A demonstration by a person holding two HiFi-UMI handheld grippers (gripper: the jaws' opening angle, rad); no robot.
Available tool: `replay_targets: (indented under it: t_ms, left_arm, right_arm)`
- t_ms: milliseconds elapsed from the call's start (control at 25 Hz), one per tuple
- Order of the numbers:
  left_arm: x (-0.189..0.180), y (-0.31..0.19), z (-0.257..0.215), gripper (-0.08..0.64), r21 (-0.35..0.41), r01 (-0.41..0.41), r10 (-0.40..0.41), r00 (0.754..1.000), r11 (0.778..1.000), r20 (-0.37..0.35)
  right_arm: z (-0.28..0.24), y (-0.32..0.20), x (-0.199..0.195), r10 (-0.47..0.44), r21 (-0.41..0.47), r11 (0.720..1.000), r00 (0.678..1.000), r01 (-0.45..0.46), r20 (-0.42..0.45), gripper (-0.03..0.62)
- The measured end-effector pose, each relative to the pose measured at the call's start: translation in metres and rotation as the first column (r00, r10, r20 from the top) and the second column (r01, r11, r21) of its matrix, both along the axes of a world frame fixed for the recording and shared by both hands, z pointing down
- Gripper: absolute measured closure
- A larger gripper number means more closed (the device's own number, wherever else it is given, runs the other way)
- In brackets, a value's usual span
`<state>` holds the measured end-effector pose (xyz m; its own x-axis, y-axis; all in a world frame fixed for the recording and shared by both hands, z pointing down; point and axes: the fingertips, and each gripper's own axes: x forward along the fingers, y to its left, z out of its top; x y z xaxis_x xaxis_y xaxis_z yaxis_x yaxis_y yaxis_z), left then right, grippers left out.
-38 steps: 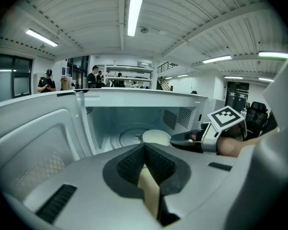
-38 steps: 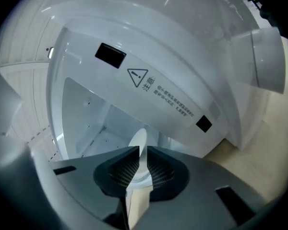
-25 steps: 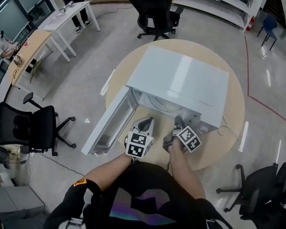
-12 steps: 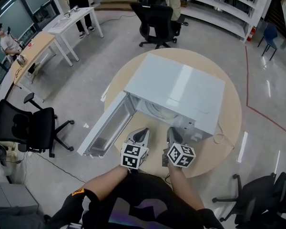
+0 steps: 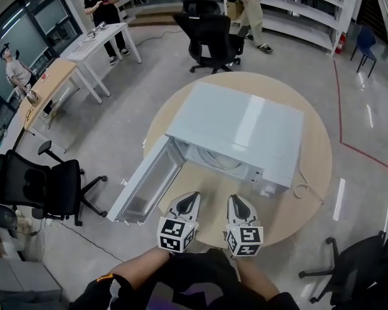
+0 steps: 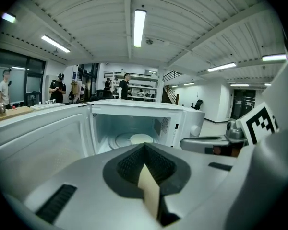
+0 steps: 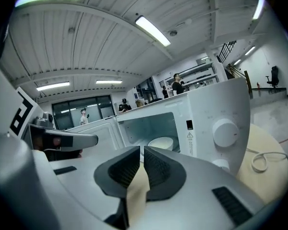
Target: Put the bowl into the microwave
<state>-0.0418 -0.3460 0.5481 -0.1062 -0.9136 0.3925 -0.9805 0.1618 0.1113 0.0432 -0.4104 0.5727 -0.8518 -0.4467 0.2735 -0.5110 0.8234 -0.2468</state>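
The white microwave (image 5: pixel 239 124) stands on the round wooden table (image 5: pixel 313 166), its door (image 5: pixel 145 183) swung open to the left. Inside the cavity a pale bowl (image 6: pixel 141 138) rests on the turntable; the right gripper view shows this bowl (image 7: pixel 161 143) too. My left gripper (image 5: pixel 191 197) and right gripper (image 5: pixel 236 200) hover side by side over the table's near edge, a short way back from the opening. The left gripper (image 6: pixel 144 147) is shut with nothing in it. The right gripper (image 7: pixel 141 150) is shut too, its pads nearly touching and bare.
A pale cable (image 5: pixel 304 191) loops on the table right of the microwave. Black office chairs stand at the far side (image 5: pixel 210 21), at the left (image 5: pixel 39 186) and at the lower right (image 5: pixel 368 270). Desks (image 5: pixel 97 34) and people are at the far left.
Both grippers have drawn back from the microwave's opening toward the table's near edge. The bowl stays inside and the door stays open.
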Motion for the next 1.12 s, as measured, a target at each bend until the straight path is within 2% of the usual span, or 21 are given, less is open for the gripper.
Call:
replay_targets:
  t_ms: [200, 400, 880, 1120]
  left_arm:
    - [0.009, 0.009, -0.017, 0.512, 0.040, -0.052, 0.051, 0.998, 0.998, 0.033]
    - [0.007, 0.037, -0.024, 0.512, 0.044, -0.107, 0.104, 0.993, 0.993, 0.056]
    - [-0.007, 0.149, -0.027, 0.512, 0.061, -0.205, 0.202, 0.978, 0.977, 0.051]
    - [-0.013, 0.205, -0.028, 0.512, 0.084, -0.210, 0.208, 0.978, 0.974, 0.029]
  right_arm:
    - [-0.014, 0.010, 0.002, 0.014, 0.044, 0.999, 1.000, -0.014, -0.008, 0.554]
    - [-0.021, 0.035, -0.002, 0.053, 0.038, 0.998, 0.999, -0.053, 0.000, 0.554]
    - [-0.039, 0.150, -0.017, 0.141, 0.045, 0.989, 0.990, -0.140, -0.028, 0.554]
    - [-0.043, 0.207, -0.012, 0.189, 0.061, 0.981, 0.981, -0.185, -0.050, 0.554]
